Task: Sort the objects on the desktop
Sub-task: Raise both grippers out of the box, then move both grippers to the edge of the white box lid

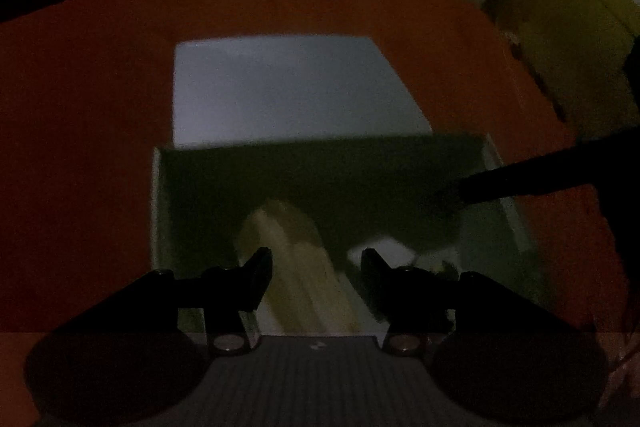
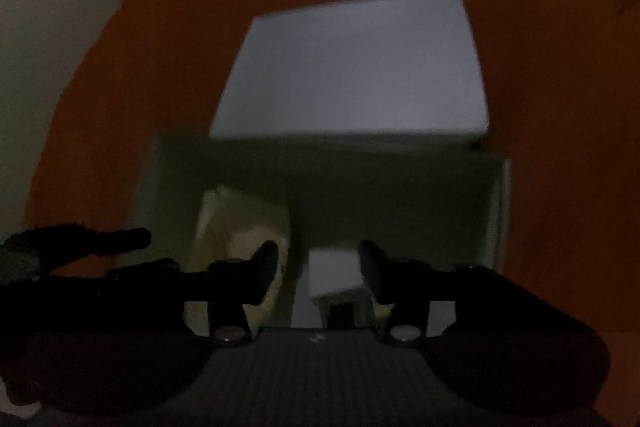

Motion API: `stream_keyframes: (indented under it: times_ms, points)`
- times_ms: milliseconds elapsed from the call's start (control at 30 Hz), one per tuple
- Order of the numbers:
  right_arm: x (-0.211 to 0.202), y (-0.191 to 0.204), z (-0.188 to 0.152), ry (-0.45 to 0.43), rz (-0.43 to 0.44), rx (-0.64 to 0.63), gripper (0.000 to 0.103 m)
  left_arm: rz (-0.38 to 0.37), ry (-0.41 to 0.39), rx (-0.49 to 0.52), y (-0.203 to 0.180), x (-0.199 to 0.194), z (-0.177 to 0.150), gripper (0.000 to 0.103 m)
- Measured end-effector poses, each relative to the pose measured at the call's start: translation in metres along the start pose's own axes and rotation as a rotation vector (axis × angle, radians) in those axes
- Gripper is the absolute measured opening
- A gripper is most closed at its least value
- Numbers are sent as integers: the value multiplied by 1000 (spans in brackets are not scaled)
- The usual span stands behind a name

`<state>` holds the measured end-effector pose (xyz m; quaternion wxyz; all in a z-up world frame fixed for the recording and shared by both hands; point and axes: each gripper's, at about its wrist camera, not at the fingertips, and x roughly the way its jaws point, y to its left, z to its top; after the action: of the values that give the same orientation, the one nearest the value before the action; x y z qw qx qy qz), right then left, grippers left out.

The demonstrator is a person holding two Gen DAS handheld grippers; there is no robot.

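The light is dim. An open box (image 1: pixel 156 211) with a dark inside stands on an orange tabletop (image 1: pixel 80 107), its pale lid (image 1: pixel 288 91) folded back behind it. In the box lie a long cream-coloured object (image 1: pixel 296 227) and a small white object (image 1: pixel 392 247). My left gripper (image 1: pixel 317 267) hangs open above the cream object without touching it. The right gripper (image 2: pixel 318 263) hovers open over the white block (image 2: pixel 332 271), with the cream object (image 2: pixel 240 223) to its left. Each gripper's dark finger shows at the side of the other's view.
The box walls (image 2: pixel 502 219) rise around both grippers. Orange tabletop surrounds the box and lid (image 2: pixel 352 67). A yellowish piece of furniture (image 1: pixel 572 11) stands beyond the table's right edge, and dark furniture and pale floor lie past the far edge.
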<state>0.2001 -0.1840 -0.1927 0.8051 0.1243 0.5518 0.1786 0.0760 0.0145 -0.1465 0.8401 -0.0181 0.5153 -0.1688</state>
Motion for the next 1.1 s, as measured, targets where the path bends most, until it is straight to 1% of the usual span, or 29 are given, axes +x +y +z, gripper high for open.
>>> stream_keyframes:
  times_ms: [67,100,167,233,267,333,400,433,567,667,833,1000,1067,1100]
  points:
    - [-11,-4,11,-37,7,9,61,7,-30,-14,7,-7,11,51]
    - [-15,-6,16,-51,7,9,64,11,-45,-21,11,-10,17,51]
    - [-24,-10,26,-77,8,8,65,15,-54,-31,21,-13,30,51]
    - [-29,-17,35,-104,-4,-11,64,4,-92,-59,32,-17,39,51]
    - [-30,-21,39,-116,-14,-22,64,3,-98,-70,37,-17,43,51]
    - [-28,-29,45,-128,-40,-38,64,5,-91,-91,50,-14,52,51]
    - [-48,-44,56,-135,-50,-36,64,6,-100,-89,60,-11,61,51]
    - [-51,-48,59,-128,-57,-29,64,9,-105,-90,64,-8,65,51]
    - [-50,-69,72,-124,-64,-18,64,15,-89,-94,78,7,83,51]
    - [-46,-82,84,-121,-74,-20,64,18,-75,-88,88,26,100,51]
    - [-22,-99,111,-126,-61,8,65,38,-35,-94,109,56,122,52]
    - [-3,-113,132,-84,-73,14,65,41,-1,-114,135,82,131,52]
    - [6,-118,140,-72,-78,14,65,37,5,-128,144,91,132,56]
    - [10,-121,143,-67,-80,17,66,36,10,-135,148,97,132,57]
